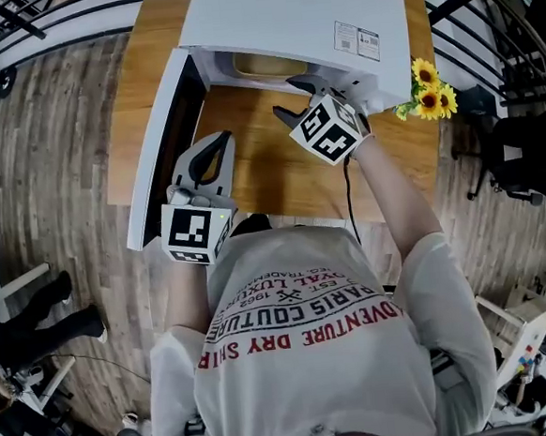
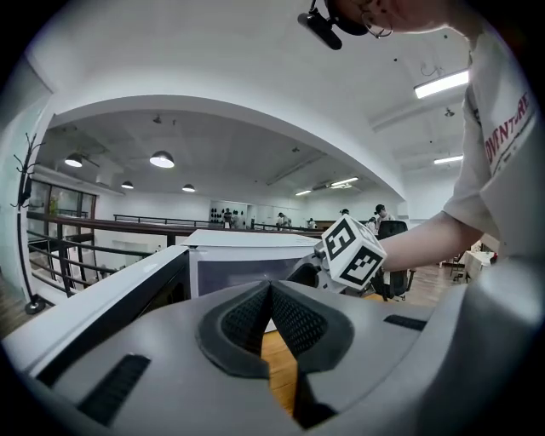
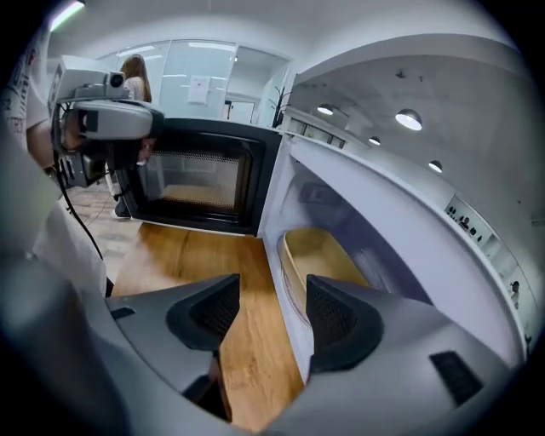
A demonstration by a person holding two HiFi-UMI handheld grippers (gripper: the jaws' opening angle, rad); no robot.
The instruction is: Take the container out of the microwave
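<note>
A white microwave (image 1: 295,13) stands on a wooden table (image 1: 250,167) with its door (image 1: 159,146) swung open to the left. Inside lies a tan oblong container (image 3: 319,254), glimpsed as a tan strip in the head view (image 1: 269,66). My right gripper (image 3: 271,294) is open just outside the cavity mouth, its right jaw by the container's near rim and nothing between the jaws; from above the right gripper (image 1: 294,101) sits at the opening. My left gripper (image 2: 271,288) is shut and empty, held back beside the door (image 1: 213,149).
Yellow sunflowers (image 1: 429,95) stand at the microwave's right corner. A black office chair (image 1: 522,155) is off the table to the right. Someone's black shoes (image 1: 46,324) are on the wood floor at left. A railing (image 2: 77,247) runs behind.
</note>
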